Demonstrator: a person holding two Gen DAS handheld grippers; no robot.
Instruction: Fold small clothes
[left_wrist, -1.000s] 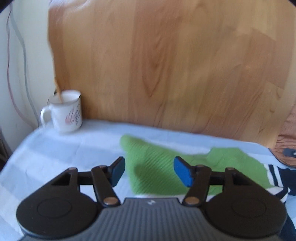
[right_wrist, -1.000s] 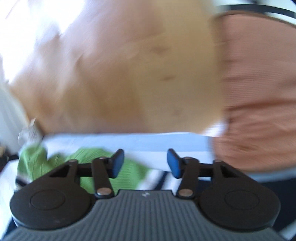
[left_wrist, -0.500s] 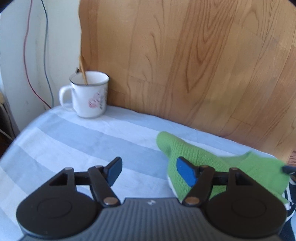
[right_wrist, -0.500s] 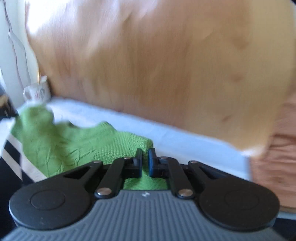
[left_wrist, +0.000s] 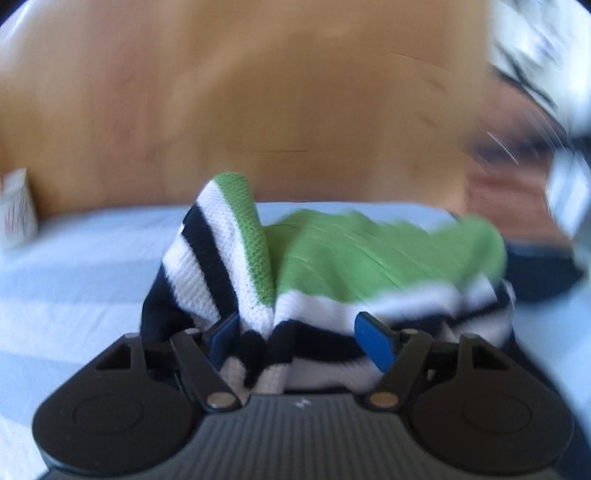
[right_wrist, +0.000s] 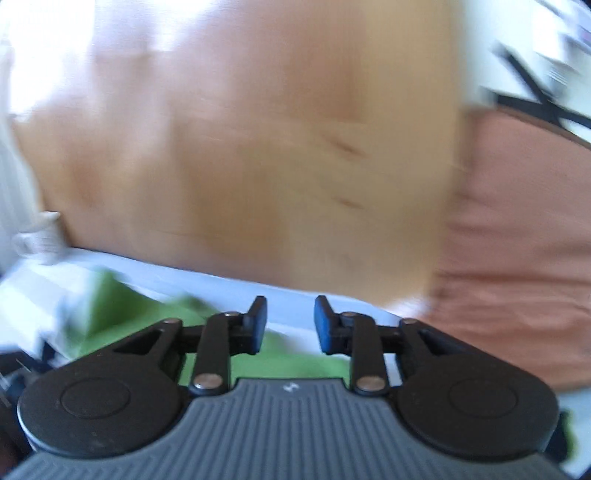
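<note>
The left gripper (left_wrist: 301, 343), jaws spread, straddles the bunched striped hem of the green knit garment (left_wrist: 369, 254) on the pale blue cloth (left_wrist: 74, 266), probably to pinch it, while the right gripper (right_wrist: 289, 325), just opening, holds nothing above the garment's far edge.

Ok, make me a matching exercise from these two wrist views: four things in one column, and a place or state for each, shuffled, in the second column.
Things:
1. green, white and navy striped knitted garment
2. white mug
3. left gripper
4. right gripper

Places or states:
A. open, nothing between its fingers
B. bunched up on the pale blue striped cloth
C. at the far left, by the wooden board
D. open, with striped knit lying between its fingers

Pairs: 1-B, 2-C, 3-D, 4-A
</note>
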